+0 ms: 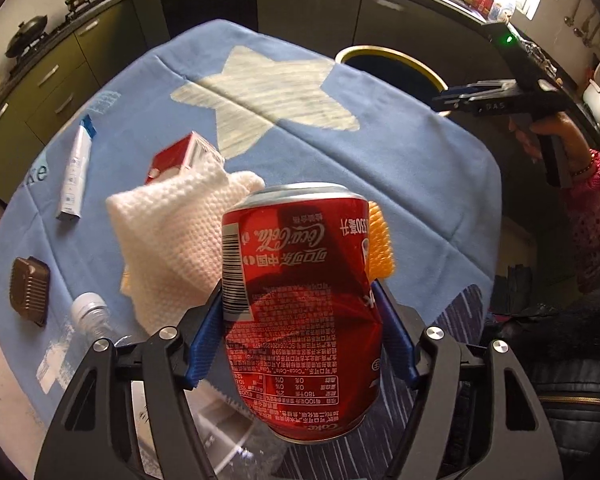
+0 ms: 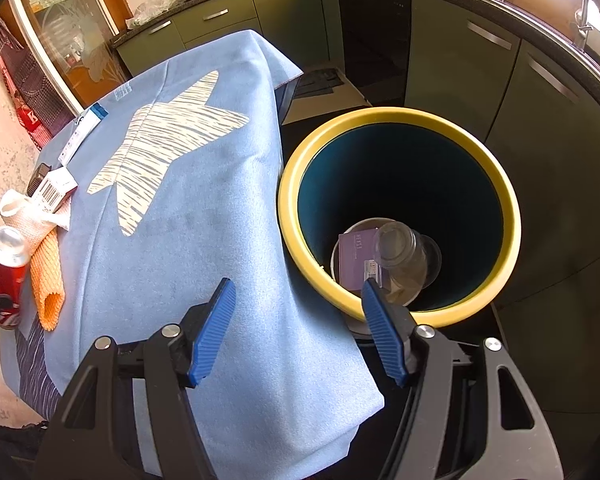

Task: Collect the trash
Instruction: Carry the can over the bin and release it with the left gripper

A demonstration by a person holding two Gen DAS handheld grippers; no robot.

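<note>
My left gripper point(image 1: 300, 300) is shut on a dented red Coca-Cola can point(image 1: 300, 300), held upside down above the blue tablecloth point(image 1: 400, 184). The can also shows at the far left of the right wrist view point(image 2: 4, 264). My right gripper point(image 2: 296, 292) is open and empty, over the table's edge next to the yellow-rimmed blue bin point(image 2: 512, 208). The right gripper shows in the left wrist view point(image 1: 452, 98) near the bin point(image 1: 396, 56). In the bin lie a clear plastic cup point(image 2: 404, 252) and a purple box point(image 2: 352, 256).
On the cloth lie a white knitted rag point(image 1: 172, 232), an orange cloth point(image 1: 380, 240), a red-and-white box point(image 1: 184, 158), a white tube point(image 1: 76, 172), a brown ribbed tray point(image 1: 30, 292) and a clear bottle point(image 1: 92, 316). Kitchen cabinets point(image 2: 460, 60) stand behind.
</note>
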